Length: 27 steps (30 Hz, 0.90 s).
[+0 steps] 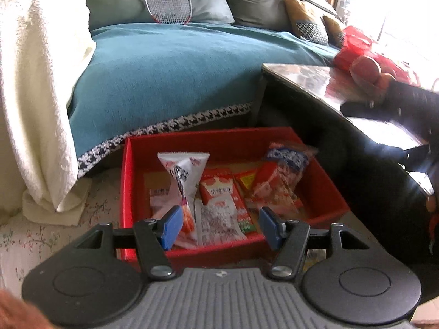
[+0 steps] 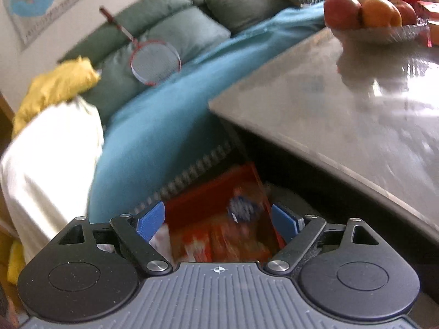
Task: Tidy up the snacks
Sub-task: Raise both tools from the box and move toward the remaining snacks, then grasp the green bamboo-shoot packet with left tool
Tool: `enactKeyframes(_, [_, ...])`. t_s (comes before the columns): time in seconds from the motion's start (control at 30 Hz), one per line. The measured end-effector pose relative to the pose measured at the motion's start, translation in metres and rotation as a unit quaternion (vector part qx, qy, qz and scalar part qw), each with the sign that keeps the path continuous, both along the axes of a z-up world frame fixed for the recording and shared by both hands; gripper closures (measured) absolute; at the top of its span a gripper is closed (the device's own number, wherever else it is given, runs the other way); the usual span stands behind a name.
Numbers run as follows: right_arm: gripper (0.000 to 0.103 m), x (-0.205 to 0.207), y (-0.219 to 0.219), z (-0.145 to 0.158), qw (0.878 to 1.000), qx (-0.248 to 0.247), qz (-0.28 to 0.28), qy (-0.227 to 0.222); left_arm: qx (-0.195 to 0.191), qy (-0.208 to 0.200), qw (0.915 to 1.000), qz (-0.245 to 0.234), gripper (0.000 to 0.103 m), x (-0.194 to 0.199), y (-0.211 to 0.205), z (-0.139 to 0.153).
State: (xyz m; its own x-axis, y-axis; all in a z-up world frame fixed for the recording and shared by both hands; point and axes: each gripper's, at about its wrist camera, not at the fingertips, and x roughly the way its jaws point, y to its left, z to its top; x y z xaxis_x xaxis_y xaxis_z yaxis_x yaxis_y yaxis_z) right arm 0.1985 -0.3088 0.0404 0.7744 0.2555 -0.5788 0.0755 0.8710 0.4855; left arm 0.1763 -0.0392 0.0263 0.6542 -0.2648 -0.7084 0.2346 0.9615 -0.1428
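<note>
A red open box [image 1: 214, 134] sits on the floor between the sofa and the table. Several snack packets lie in it: a white triangular one [image 1: 182, 170] standing up, a red one [image 1: 222, 192] and a red bag with a blue top [image 1: 285, 164]. My left gripper [image 1: 221, 226] hovers over the box's near edge, open, with nothing pressed between its blue pads. In the blurred right wrist view my right gripper [image 2: 218, 222] stands wide open above the same box [image 2: 208, 192], over the blue-topped bag [image 2: 241, 208], holding nothing.
A glossy table [image 2: 343, 109] rises right of the box, with a bowl of fruit [image 2: 378, 13] and red bags at its far end. Behind the box is a sofa under a teal throw [image 1: 178, 76] with a racket [image 1: 168, 2]. A white blanket [image 1: 35, 96] hangs at left.
</note>
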Motion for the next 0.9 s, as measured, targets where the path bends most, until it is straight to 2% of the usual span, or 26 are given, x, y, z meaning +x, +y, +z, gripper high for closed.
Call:
enactKeyframes(0.17, [0.014, -0.024, 0.002, -0.017, 0.998, -0.035, 0.024, 0.045, 0.005, 0.014, 0.9997, -0.022, 0.049, -0.015, -0.007, -0.007])
enactKeyframes(0.3, [0.013, -0.037, -0.007, -0.029, 0.996, -0.048, 0.028, 0.07, 0.017, 0.025, 0.9971, -0.07, 0.049, -0.027, -0.019, -0.017])
enactKeyframes(0.4, [0.012, -0.04, -0.013, -0.04, 0.994, -0.049, 0.039, 0.095, 0.026, 0.035, 0.9943, -0.097, 0.049, -0.028, -0.026, -0.026])
enactKeyframes(0.57, [0.012, -0.037, -0.014, -0.06, 0.988, -0.047, 0.059, 0.137, 0.027, 0.064, 0.9909, -0.115, 0.049, -0.022, -0.035, -0.044])
enactKeyframes(0.77, [0.012, -0.031, -0.01, -0.068, 0.984, -0.043, 0.075, 0.154, 0.038, 0.09, 0.9822, -0.16, 0.049, -0.01, -0.052, -0.065])
enactKeyframes(0.9, [0.011, -0.026, -0.009, -0.07, 0.983, -0.032, 0.078, 0.162, 0.042, 0.084, 0.9767, -0.193, 0.049, -0.002, -0.066, -0.072])
